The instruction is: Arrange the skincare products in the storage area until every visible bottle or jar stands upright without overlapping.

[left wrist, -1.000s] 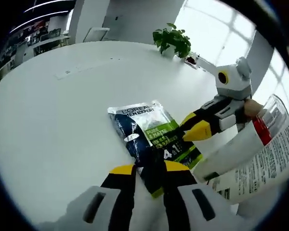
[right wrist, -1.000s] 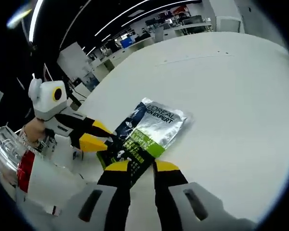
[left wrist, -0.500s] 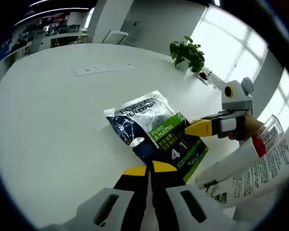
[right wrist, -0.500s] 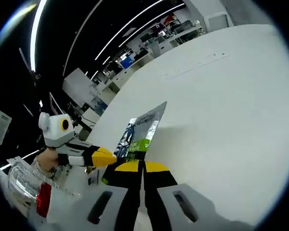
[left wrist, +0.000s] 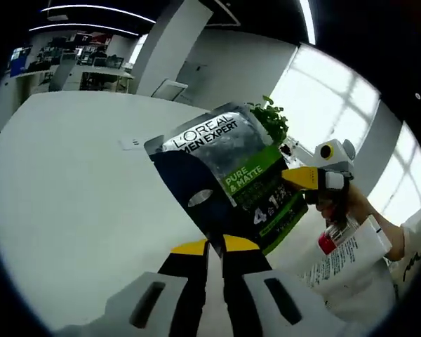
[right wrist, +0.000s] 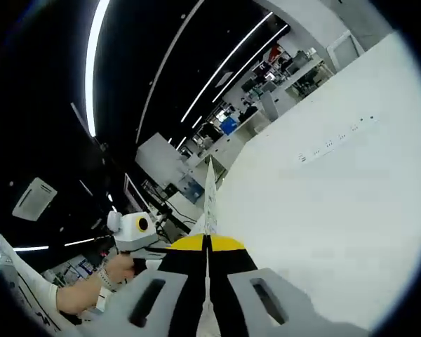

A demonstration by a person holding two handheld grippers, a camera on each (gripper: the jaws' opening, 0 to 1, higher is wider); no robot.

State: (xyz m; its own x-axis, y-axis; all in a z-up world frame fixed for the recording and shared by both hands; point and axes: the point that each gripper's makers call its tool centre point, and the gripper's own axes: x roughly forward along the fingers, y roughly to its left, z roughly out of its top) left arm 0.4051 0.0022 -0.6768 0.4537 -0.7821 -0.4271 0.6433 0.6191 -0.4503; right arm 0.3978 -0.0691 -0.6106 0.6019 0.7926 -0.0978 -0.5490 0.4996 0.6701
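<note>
Both grippers are pinching a flat skincare pouch (left wrist: pixel 228 179) and holding it raised above the white table (left wrist: pixel 70 189). In the left gripper view, the left gripper (left wrist: pixel 215 247) is rising from the bottom centre of the frame with its yellow-tipped jaws clenched on the pouch's lower edge; the pouch, silver and dark blue with a green band, is filling the centre of the frame and leaning toward the upper right. The right gripper (left wrist: pixel 292 175) is coming in from the right of that frame and is gripping the pouch's right-hand edge; a hand (left wrist: pixel 340 203) is holding it. Below it, at lower right, a white tube (left wrist: pixel 347 263) with a red band is lying on the table.

In the right gripper view, the pouch (right wrist: pixel 209 196) is appearing edge-on as a thin sliver at the centre, clamped between the closed jaws of the right gripper (right wrist: pixel 207 243); the left gripper (right wrist: pixel 154 248) is sitting at lower left.

Judging from this, the pouch is being stood up; to do so well, the grippers are needing to bring its base flat onto bare table, apart from the tube, and to release one at a time, since a limp pouch is likely to topple.
</note>
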